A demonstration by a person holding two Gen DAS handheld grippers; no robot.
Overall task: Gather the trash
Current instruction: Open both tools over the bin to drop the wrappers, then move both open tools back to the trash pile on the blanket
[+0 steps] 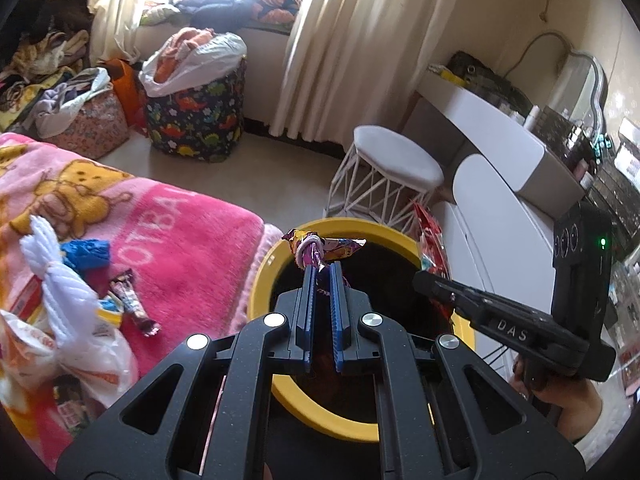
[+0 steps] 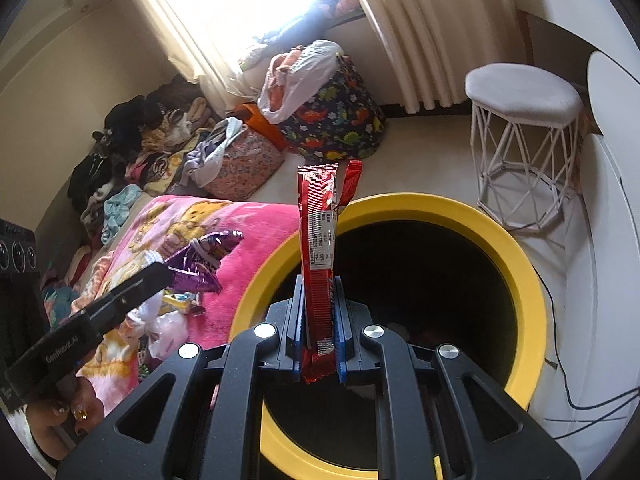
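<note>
Meanwhile, a yellow-rimmed bin [image 2: 528, 280] waits beside the pink-blanketed bed [image 1: 180, 232], where litter remains. Over its mouth, the right hand-held gripper [image 2: 318, 292] clamps a red wrapper [image 2: 318, 240]; the left hand-held gripper [image 1: 322, 276] pinches a purple wrapper [image 1: 324, 250], neither yet dropped.

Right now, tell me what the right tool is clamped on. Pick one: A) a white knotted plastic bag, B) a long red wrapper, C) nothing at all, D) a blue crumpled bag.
B: the right tool is shut on a long red wrapper, which sticks up between its fingers above the yellow-rimmed bin.
</note>
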